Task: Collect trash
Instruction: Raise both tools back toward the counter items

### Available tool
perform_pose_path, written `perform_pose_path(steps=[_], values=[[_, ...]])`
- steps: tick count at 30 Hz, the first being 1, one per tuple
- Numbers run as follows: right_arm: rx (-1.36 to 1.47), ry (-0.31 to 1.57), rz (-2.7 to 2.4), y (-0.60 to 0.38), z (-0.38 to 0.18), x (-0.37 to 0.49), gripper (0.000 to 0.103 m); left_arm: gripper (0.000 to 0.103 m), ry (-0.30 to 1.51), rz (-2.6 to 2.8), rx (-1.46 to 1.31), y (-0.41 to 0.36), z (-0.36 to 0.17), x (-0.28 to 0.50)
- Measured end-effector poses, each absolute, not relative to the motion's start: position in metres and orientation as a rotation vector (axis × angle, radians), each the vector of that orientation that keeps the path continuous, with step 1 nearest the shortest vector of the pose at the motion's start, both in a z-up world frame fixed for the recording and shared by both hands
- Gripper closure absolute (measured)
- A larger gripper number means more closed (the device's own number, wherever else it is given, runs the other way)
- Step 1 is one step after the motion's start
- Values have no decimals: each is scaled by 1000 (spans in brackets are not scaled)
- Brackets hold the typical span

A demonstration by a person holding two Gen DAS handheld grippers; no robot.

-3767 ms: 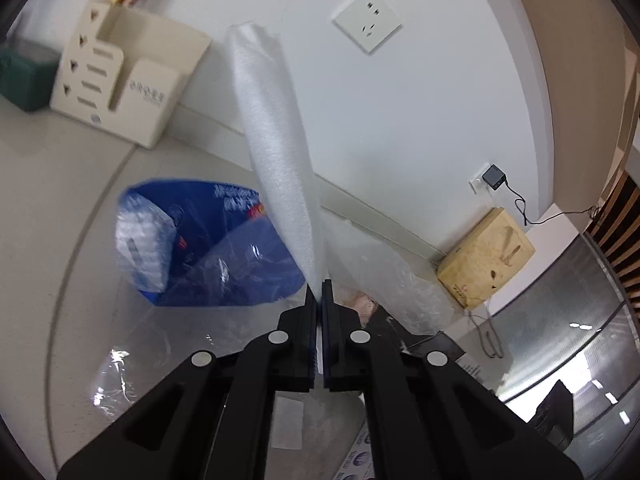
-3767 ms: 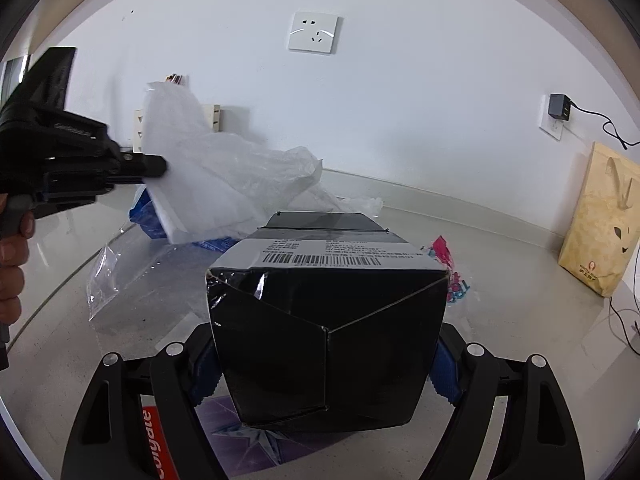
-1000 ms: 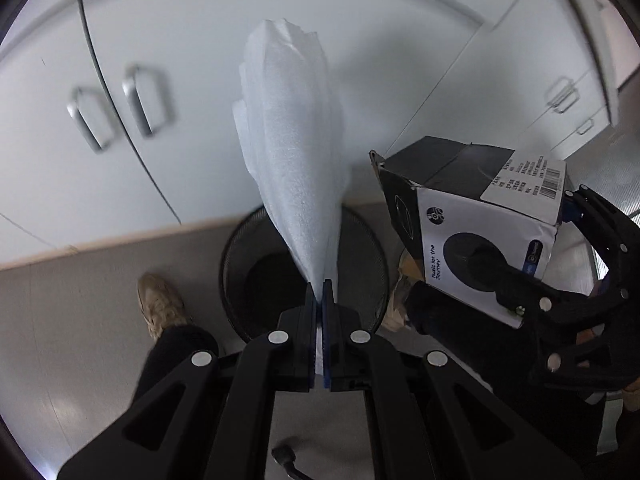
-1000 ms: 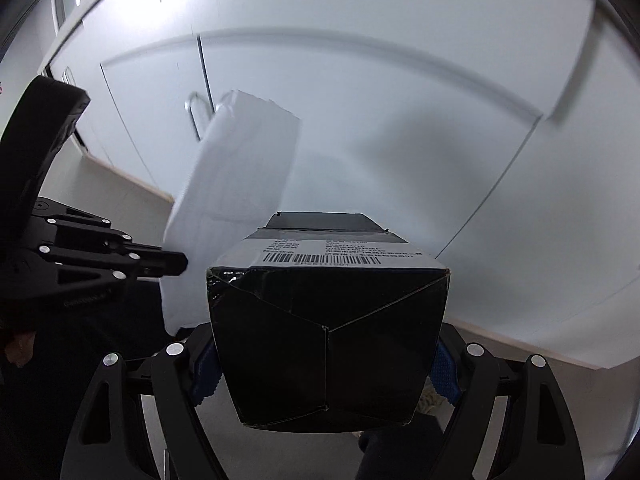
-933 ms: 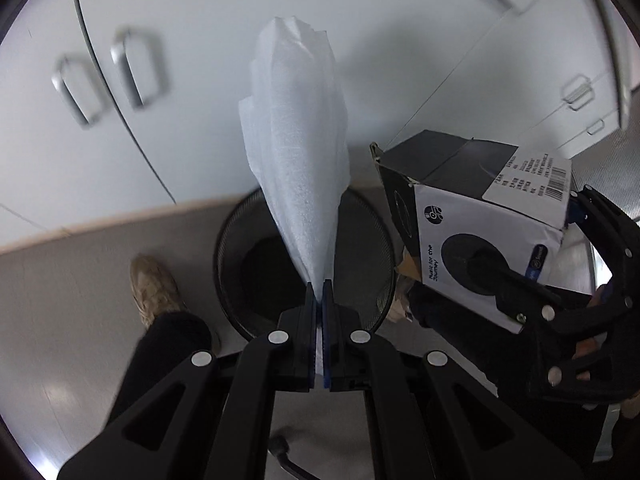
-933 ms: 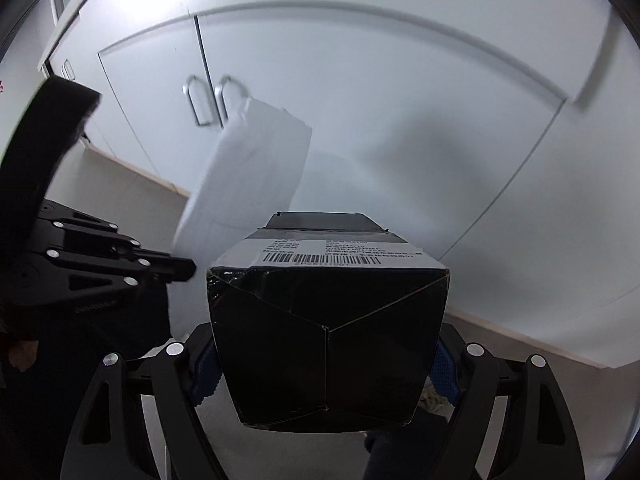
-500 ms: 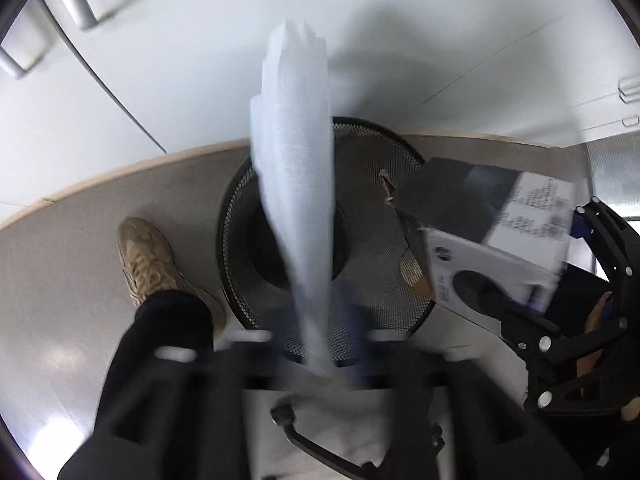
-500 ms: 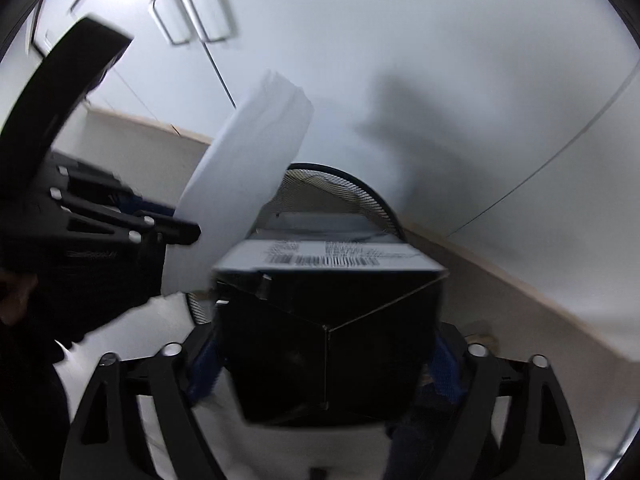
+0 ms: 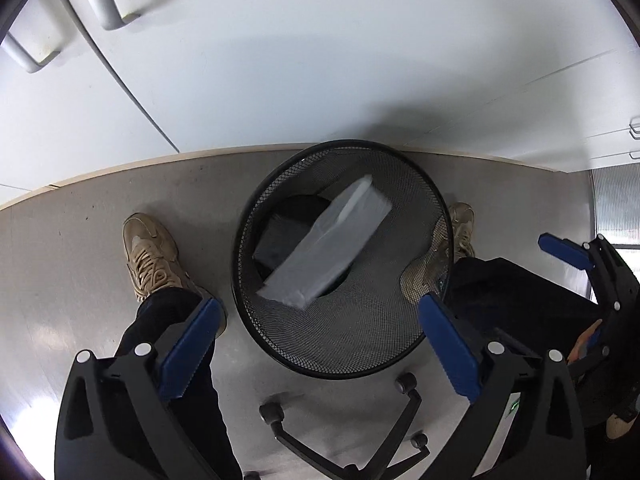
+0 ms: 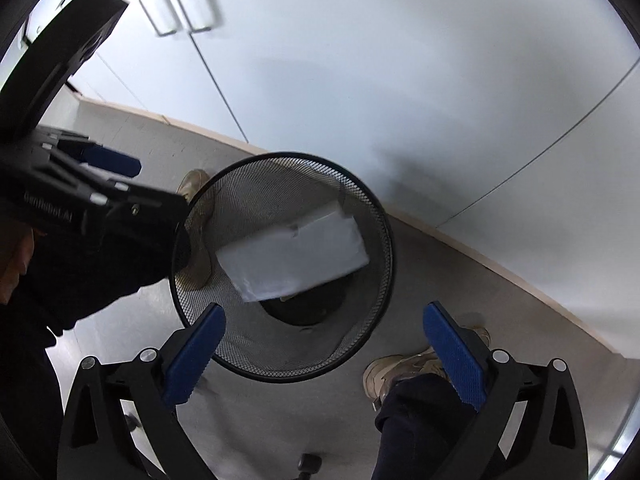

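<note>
White cabinet doors (image 9: 280, 60) fill the background, and below them a grey floor (image 9: 80, 208) carries a black wire-mesh wastebasket (image 9: 400, 344) standing close against the cabinet base. Both tools hang above it, pointing steeply down. The left tool (image 9: 316, 344) has just been opening and its blue pads stand wide apart with nothing between them; the right tool (image 10: 324, 348) has likewise been opening and is spread wide and empty. Inside the basket a white foam sheet (image 9: 332, 244) lies tilted across the well, and beneath it, in the left wrist view, a dark shape (image 9: 280, 240) shows that is probably the black box, though the mesh and shadow make that hard to confirm. The person's tan shoes (image 9: 150, 252) stand to either side of the basket, and a chair base with castors (image 9: 340, 432) sits just in front of it. The drop looks finished, so the sound way on is to lift both tools straight up, keeping them clear of the rim and the chair legs, then return for whatever trash remains.
</note>
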State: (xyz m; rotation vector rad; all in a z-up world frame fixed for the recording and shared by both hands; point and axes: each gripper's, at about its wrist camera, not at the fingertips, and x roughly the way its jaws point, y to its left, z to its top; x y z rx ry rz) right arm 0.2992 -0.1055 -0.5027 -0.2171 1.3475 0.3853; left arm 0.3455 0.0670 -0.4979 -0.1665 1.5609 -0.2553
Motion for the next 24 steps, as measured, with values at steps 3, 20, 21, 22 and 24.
perform_pose_path(steps=[3,20,21,22,24], values=[[-187,1335,395,-109,-495,298,3,4,1550,-266,-175,73,-503,342],[-192,1003,491,-90,-304,291,3,4,1143,-457,-81,106,-277,315],[-192,973,498,-89,-288,288,3,4,1112,-489,-56,105,-258,310],[-189,946,513,-88,-274,286,3,4,1082,-515,-28,104,-240,306],[-191,888,529,-87,-244,281,4,4,1025,-546,29,101,-210,298]])
